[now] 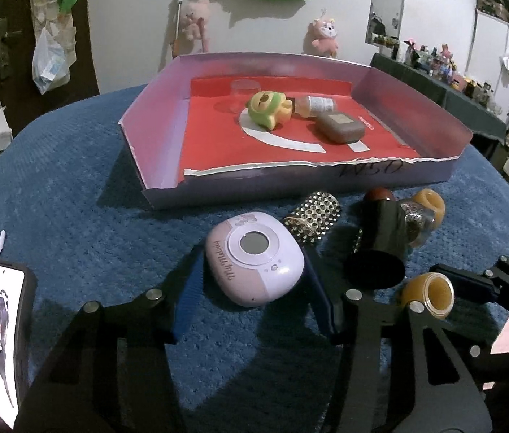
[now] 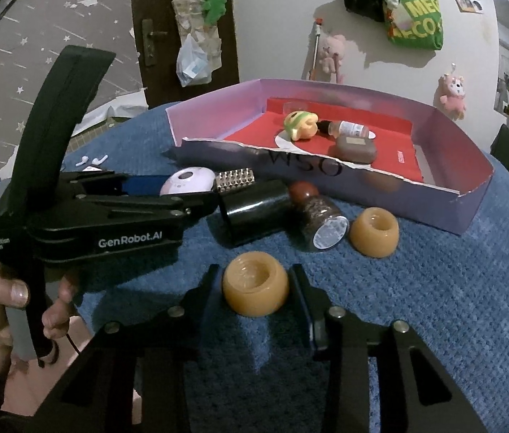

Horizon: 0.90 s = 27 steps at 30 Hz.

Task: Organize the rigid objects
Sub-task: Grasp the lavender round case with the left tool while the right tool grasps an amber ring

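Four things already lie in the tray (image 1: 160,195); in front of it, left gripper (image 1: 252,285) fingers straddle the pink case (image 1: 256,258), right gripper (image 2: 256,288) fingers flank an amber pot (image 2: 255,283), neither clamped; several more wait

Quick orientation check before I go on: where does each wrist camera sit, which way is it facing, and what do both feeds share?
Left wrist view: sits on the left gripper, looking forward across the blue mat toward the cardboard tray; its open fingers flank the lilac My Melody device.
Right wrist view: sits on the right gripper, facing the same tray from further right; its fingers flank an amber cup, apparently not touching; the person's left hand shows.
Shared: tray, device, amber cup, black cylinder.
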Available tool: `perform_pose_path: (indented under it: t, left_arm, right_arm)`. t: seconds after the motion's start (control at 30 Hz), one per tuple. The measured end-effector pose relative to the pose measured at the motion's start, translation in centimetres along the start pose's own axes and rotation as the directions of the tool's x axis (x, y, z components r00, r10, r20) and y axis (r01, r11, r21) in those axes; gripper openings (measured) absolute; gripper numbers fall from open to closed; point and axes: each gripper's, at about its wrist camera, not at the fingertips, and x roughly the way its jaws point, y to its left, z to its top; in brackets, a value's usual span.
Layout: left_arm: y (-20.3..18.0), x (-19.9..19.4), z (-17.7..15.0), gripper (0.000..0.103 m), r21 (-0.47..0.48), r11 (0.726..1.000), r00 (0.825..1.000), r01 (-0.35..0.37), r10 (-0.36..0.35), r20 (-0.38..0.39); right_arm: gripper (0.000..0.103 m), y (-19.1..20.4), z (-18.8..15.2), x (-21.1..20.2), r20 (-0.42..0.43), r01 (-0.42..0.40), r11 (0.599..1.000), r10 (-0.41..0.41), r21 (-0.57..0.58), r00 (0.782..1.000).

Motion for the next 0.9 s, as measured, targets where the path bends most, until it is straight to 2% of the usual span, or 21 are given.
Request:
perform_pose_path:
  t: [0.13,0.73,0.9]
  left_arm:
    - [0.4,-0.5,0.0,0.05,-0.031,0.999,0.999,0.035,-0.035,0.001]
    - [-1.9,-3.2,0.0,0.046,0.003,0.996,0.995,0.087,-0.087,0.044]
    - [-1.5,-3.3,-0.2,0.045,-0.021,0.994,0.993,0.109,-0.108,0.038]
  right_arm:
    - [0.04,-0.3,0.1,-0.4,0.014,-0.003,1.0,0.003,0.014,1.0]
    - [0.04,-2.0,1.0,-2.6,0.077,-0.013,0.998,0.008,0.065,0.997]
    - [0.04,-2.4,0.9,-2.8,0.081,-0.015,0.997,0.009,0.079,0.997]
